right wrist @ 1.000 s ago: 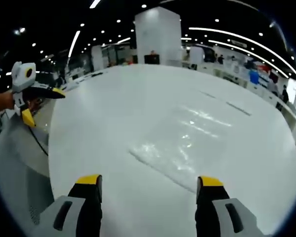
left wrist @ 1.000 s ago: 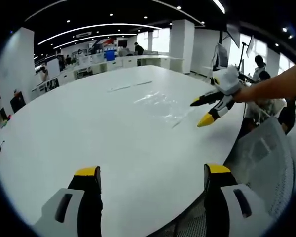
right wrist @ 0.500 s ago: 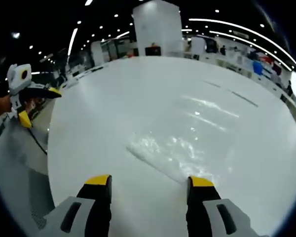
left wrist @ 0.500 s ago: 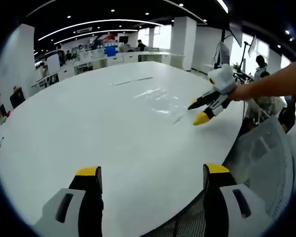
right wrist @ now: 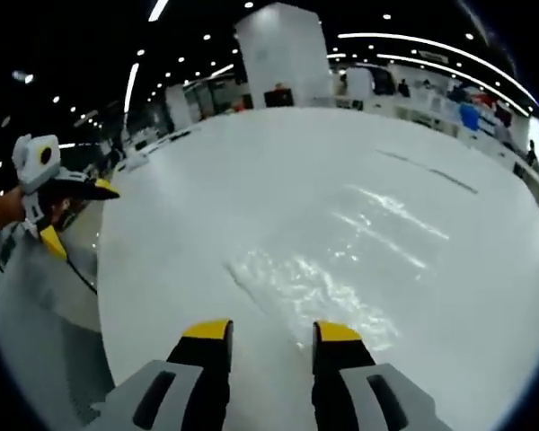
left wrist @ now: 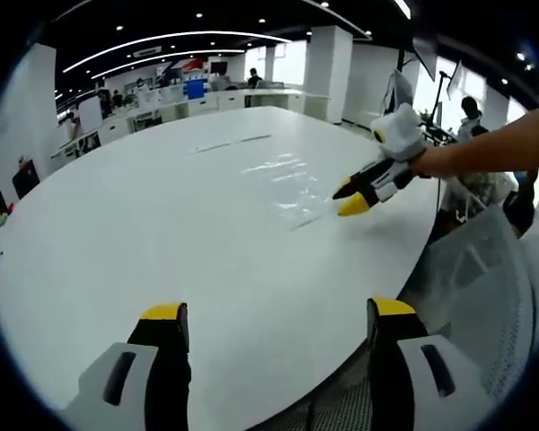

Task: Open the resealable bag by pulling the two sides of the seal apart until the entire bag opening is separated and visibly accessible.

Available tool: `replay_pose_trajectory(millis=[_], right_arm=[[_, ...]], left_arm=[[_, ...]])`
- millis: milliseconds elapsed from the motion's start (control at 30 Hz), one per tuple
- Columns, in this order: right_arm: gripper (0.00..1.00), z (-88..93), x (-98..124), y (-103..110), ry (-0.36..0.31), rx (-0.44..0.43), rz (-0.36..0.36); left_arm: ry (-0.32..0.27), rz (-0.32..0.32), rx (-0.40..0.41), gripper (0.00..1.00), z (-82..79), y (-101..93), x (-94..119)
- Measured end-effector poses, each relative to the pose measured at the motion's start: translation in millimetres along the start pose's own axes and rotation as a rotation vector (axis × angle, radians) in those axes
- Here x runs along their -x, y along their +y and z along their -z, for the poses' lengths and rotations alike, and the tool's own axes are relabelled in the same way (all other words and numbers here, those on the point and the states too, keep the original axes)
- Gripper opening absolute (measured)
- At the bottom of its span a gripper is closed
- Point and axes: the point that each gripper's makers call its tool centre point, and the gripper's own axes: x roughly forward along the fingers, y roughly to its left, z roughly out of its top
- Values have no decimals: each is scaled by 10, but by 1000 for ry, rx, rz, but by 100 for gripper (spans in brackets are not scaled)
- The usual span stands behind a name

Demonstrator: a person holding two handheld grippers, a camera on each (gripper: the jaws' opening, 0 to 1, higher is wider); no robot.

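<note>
One clear bag (right wrist: 319,287) lies on the desk (left wrist: 144,224), right tongs (right wrist: 269,330) narrowed at its near edge, left tongs (left wrist: 269,310) wide at 6 o'clock.

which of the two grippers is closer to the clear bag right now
The right gripper: its tips sit at the near edge of the bag. The left gripper hangs off past the table edge.
</note>
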Motion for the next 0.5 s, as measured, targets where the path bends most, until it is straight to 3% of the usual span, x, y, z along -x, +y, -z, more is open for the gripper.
replay_pose_trajectory(millis=[100, 200, 300, 333, 400, 500], right_arm=[[29, 12, 14, -53, 11, 10, 8], [16, 119, 45, -186, 64, 29, 44], [13, 201, 34, -182, 98, 20, 27], [12, 166, 39, -200, 85, 70, 25], [12, 189, 47, -201, 110, 69, 29], [8, 197, 32, -232, 141, 171, 36]], left_arm=[[-4, 1, -6, 79, -8, -7, 11], [10, -1, -41, 79, 14, -25, 8], [9, 5, -36, 78, 18, -32, 12], [9, 4, -36, 78, 22, -29, 16], [10, 3, -33, 77, 33, -29, 28], [17, 11, -30, 76, 63, -39, 34]])
